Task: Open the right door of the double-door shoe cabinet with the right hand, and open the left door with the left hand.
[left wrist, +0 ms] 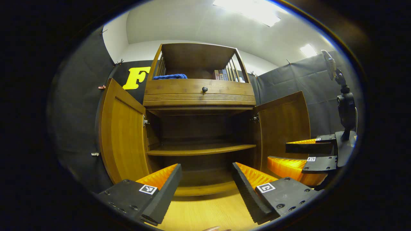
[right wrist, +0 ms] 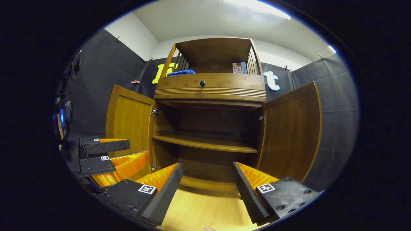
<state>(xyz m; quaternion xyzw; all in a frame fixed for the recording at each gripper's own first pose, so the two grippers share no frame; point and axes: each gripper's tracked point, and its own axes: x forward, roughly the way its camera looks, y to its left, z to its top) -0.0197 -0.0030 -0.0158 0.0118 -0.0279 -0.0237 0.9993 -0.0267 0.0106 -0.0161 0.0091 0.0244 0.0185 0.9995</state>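
The wooden shoe cabinet stands ahead with both doors swung wide. Its left door and right door angle outward, baring a dark interior with one shelf. My left gripper hangs open in front of the cabinet, nothing between its fingers. The right gripper appears at the right of the left gripper view, open, beside the right door. In the right gripper view, the cabinet, left door and right door show again. My right gripper is open and empty; the left gripper is open at the left.
The cabinet's top has a drawer with a dark knob, a blue cloth and a few books in the open compartment. A light wooden floor lies below. Black cloth walls enclose both sides.
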